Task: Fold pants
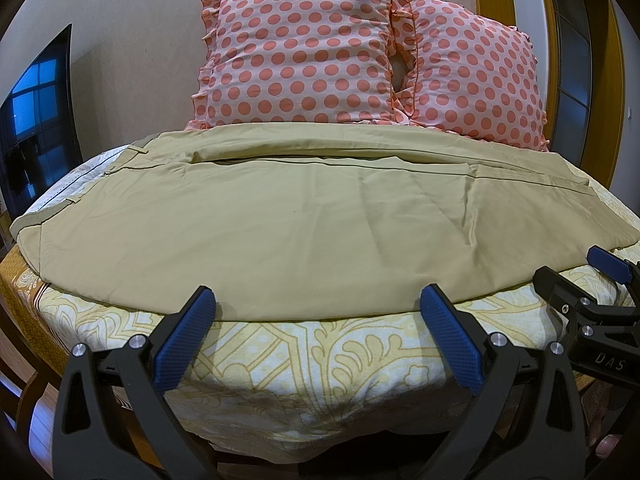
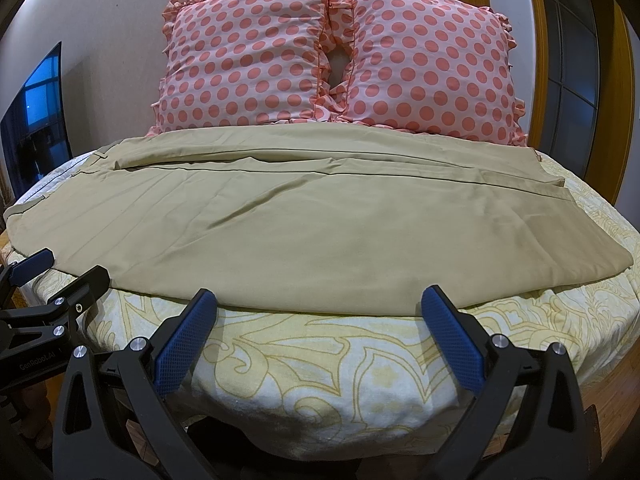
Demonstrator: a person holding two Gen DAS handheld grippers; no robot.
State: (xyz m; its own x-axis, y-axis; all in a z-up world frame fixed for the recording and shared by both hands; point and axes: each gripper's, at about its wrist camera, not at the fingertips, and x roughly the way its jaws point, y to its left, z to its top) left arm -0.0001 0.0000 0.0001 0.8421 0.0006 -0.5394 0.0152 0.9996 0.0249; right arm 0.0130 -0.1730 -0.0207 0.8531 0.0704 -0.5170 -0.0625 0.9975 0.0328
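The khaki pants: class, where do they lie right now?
In both views the pants lie spread across the bed, just before the polka-dot pillows, waistband to the left.

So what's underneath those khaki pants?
The khaki pants lie on a yellow floral bedsheet, which shows along the near edge and the sides. Whatever sits directly beneath the fabric is covered.

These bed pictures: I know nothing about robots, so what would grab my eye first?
Probably the two pink pillows with coral polka dots, propped side by side against the wall at the head of the bed. Below them, khaki pants lie spread across the yellow patterned bedspread, waistband to the left. In the foreground the left gripper and right gripper hang open at the near edge, their fingers tipped with blue pads, holding nothing.
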